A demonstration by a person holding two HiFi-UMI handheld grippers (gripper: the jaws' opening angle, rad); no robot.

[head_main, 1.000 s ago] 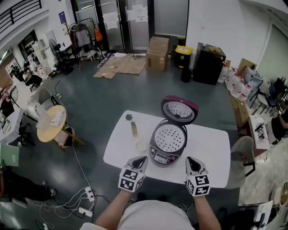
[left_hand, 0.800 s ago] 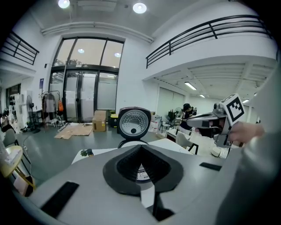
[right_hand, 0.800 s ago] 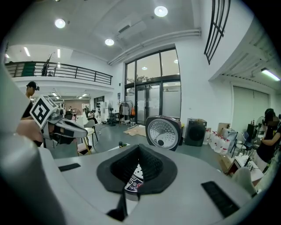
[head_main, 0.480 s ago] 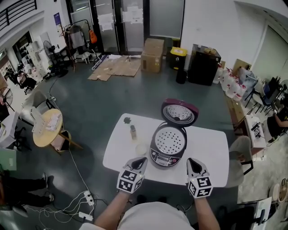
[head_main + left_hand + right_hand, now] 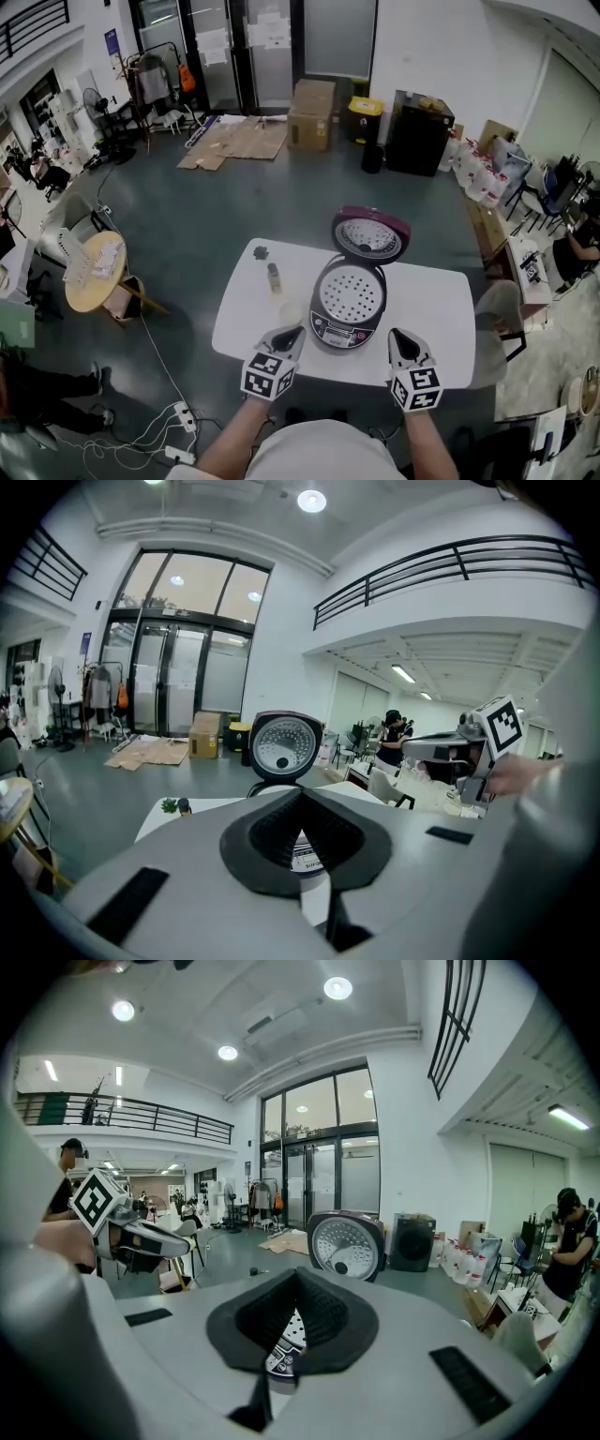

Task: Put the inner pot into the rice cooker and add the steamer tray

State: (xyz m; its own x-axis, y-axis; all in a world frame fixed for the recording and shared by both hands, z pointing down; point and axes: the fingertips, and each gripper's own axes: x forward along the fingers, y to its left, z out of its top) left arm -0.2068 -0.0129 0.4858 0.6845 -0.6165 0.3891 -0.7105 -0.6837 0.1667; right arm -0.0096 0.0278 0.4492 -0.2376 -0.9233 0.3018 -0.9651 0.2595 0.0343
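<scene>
Left gripper (image 5: 292, 331): jaws together, nothing between them (its own view shows the dark pads meeting, with only a sliver of cooker panel seen past them). It touches nothing and hovers over the near edge of the table (image 5: 431, 305), left of the cooker (image 5: 330, 330).

Right gripper (image 5: 399, 334): jaws likewise closed and empty, over the same near edge, right of the cooker and clear of it.

Cooker stands mid-table between the two grippers, with its lid (image 5: 371, 234) raised at the far side. The tray (image 5: 352, 292), a white perforated disc, lies flat in the cooker's mouth. The pot beneath it cannot be made out.

A bottle (image 5: 274, 277) stands upright on the table, left of the cooker and apart from it.

Against the earlier frames: both pairs of jaws stayed shut, both grippers kept their spots at the table edge, and tray, lid and bottle are unmoved. Only the head view has drifted a little, so the table sits slightly higher and further left.
</scene>
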